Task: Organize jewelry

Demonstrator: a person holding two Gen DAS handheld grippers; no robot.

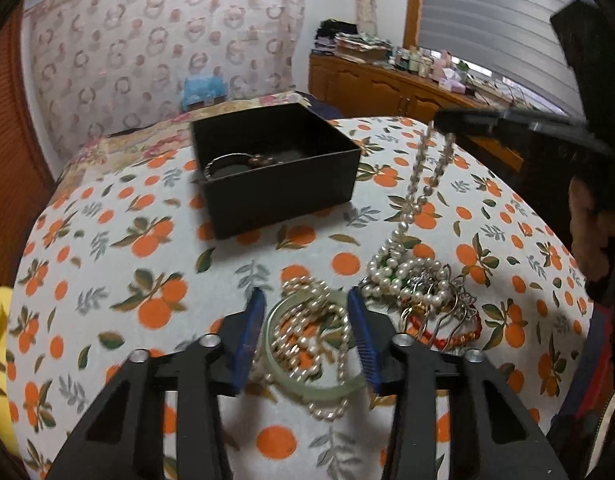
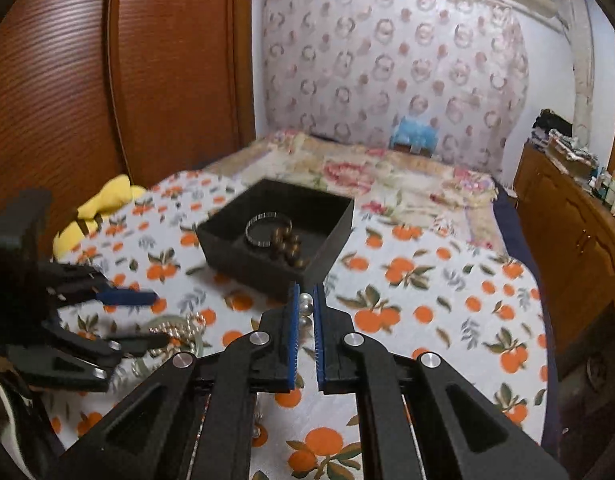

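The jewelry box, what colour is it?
Black, clearest in the left wrist view.

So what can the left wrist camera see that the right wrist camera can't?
Only the left wrist view shows the tangled jewelry pile and the pearl necklace hanging from the right hand-held gripper. Only the right wrist view shows brown beads clearly inside the black box. Both show that box, the green bangle and the orange-print cloth.

Dresser clutter (image 1: 427, 62) too small; right gripper (image 1: 459, 120) motion-blurred
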